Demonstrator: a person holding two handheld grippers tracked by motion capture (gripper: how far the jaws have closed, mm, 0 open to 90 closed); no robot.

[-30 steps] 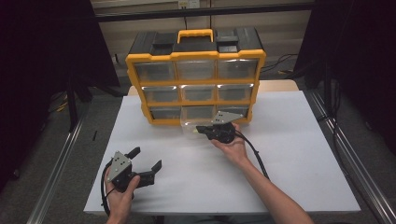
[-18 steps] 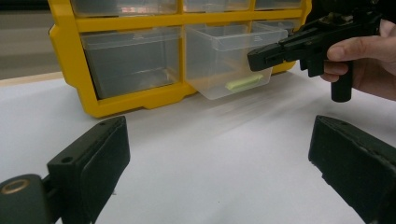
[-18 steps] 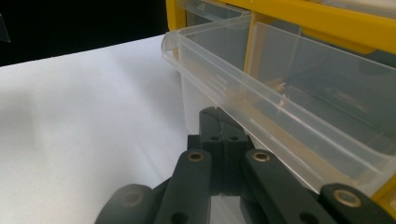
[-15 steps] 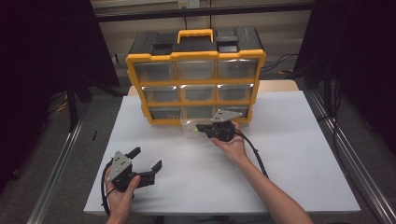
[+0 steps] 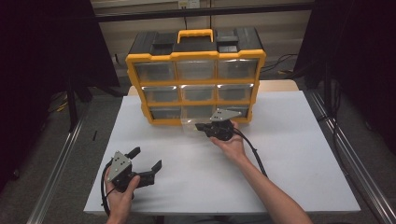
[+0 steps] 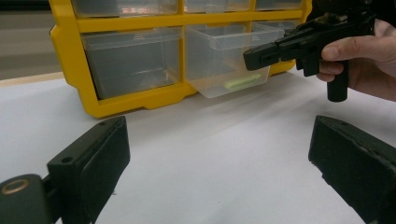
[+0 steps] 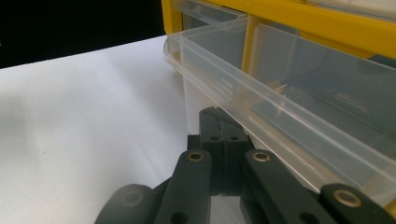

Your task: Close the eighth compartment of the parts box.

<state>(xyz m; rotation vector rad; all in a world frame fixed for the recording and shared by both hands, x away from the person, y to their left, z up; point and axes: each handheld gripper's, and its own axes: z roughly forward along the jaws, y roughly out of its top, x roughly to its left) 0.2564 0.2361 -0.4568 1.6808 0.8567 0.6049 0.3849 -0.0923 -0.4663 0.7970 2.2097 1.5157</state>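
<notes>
While the right tool [image 5: 201, 126] sits at the front of the pulled-out drawer [image 6: 224, 60], I read its jaws as pressed together, with the tips against the clear front wall just under the rim. The right gripper view does not let me tell whether a lip of the drawer is pinched between them. The drawer is the middle one in the bottom row of the yellow cabinet [image 5: 196, 56], which stands at the far side of the white bench [image 5: 289, 154]. It projects forward over the bench. A pale green piece [image 6: 242, 83] lies on its floor. My left tool [image 5: 145, 159] is held low over the near left part of the bench, well apart from the cabinet, jaws spread wide and holding nothing
</notes>
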